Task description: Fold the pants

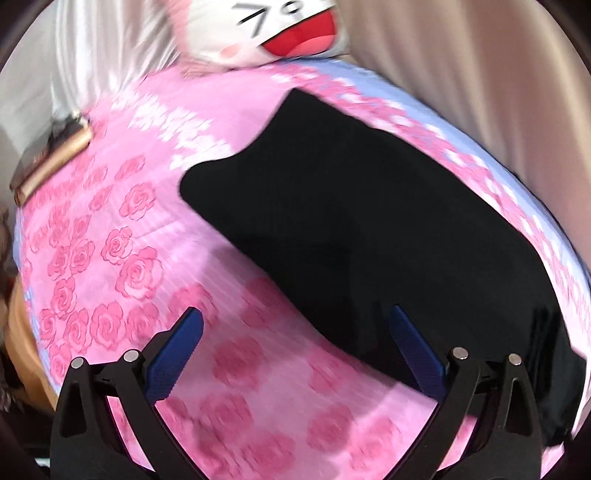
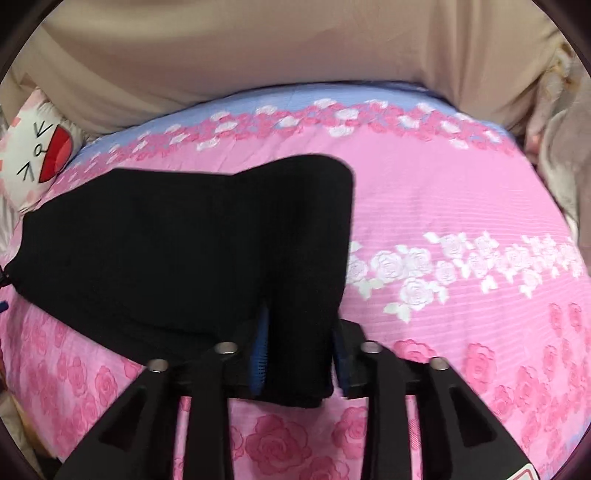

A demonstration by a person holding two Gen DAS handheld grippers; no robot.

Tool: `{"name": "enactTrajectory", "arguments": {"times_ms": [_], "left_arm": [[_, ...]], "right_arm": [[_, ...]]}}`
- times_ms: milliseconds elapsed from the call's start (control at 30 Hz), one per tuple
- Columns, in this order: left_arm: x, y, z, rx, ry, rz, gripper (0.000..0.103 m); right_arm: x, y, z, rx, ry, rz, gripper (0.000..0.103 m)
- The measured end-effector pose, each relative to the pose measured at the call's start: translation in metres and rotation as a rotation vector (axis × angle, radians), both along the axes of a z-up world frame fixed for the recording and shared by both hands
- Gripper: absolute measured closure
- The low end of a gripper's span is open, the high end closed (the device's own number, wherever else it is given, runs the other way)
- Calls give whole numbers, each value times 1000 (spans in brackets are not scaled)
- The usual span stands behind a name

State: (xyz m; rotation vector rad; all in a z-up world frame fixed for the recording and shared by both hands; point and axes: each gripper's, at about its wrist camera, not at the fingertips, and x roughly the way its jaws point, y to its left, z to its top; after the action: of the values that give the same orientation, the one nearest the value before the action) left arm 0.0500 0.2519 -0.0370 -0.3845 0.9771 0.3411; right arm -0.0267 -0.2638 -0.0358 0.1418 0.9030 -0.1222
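**Right gripper clamps a fold of black pants; left gripper stands wide over the bedspread**

One pair of black pants (image 2: 177, 251) lies on the bed, and two grippers work above it. Nearest in the right wrist view, the right gripper (image 2: 299, 354) has its jaws drawn in narrow on a thick fold of the pants, the blue pads (image 2: 260, 354) pressing the cloth from both sides; the rest of the garment spreads away to the left, flat on the cover. In the left wrist view, the left gripper (image 1: 295, 350) has its jaws spread wide and holds nothing: one blue pad hangs over bare bedspread, the other over the near edge of the pants (image 1: 351, 229).

The surface is a pink bedspread (image 2: 461, 206) printed with roses, with a band of white roses and a pale blue border along its far side. One white plush pillow (image 1: 280, 33) with a red open mouth rests at the far corner. A dark flat object with a gold edge (image 1: 51, 155), too blurred to name, lies at the left edge. Beige curtains (image 2: 288, 55) hang behind the bed.
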Motion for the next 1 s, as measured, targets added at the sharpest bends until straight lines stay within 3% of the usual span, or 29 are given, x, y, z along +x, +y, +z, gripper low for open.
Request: {"name": "enactTrajectory", "arguments": {"times_ms": [33, 67, 200, 233, 267, 300, 333, 367, 400, 433, 533, 633, 733, 833, 933, 1000], "left_arm": [[4, 7, -2, -19, -2, 12, 5], [9, 16, -6, -39, 2, 42, 5], [27, 33, -8, -68, -52, 83, 5], [31, 33, -8, -72, -66, 77, 9], [38, 31, -8, -37, -73, 73, 18], [42, 29, -7, 8, -69, 77, 45], [45, 26, -6, 32, -70, 72, 60], [47, 25, -3, 20, -79, 67, 68], [48, 23, 2, 24, -86, 71, 82], [48, 20, 8, 34, -93, 66, 86], [39, -7, 50, 83, -186, 10, 88], [18, -73, 110, 118, -324, -166, 89], [-7, -162, 146, 154, -410, -381, 89], [-20, -239, 138, 143, -377, -560, 89], [-21, -308, 92, 167, -246, -697, 77], [-23, -334, 54, 164, -128, -739, 76]], "right_arm": [[-4, -2, 5, 8, -23, -20, 46], [-8, -4, 10, 12, -43, -28, 40], [-21, 9, 31, -121, -84, -44, 35], [-21, 13, 36, -137, -88, -40, 33], [-24, 12, 39, -133, -93, -34, 29], [-27, 14, 41, -123, -102, -25, 28], [-29, 14, 42, -121, -109, -23, 28], [-29, 16, 43, -121, -112, -22, 28], [-29, 18, 44, -124, -111, -21, 27], [-28, 19, 45, -125, -113, -23, 27], [-29, 18, 43, -114, -119, -27, 27], [-35, 11, 42, -79, -134, -45, 27], [-40, 0, 41, -42, -151, -59, 27], [-48, -11, 41, -7, -172, -60, 26], [-54, -20, 38, 6, -175, -62, 22], [-57, -28, 35, 17, -165, -69, 22]]}}
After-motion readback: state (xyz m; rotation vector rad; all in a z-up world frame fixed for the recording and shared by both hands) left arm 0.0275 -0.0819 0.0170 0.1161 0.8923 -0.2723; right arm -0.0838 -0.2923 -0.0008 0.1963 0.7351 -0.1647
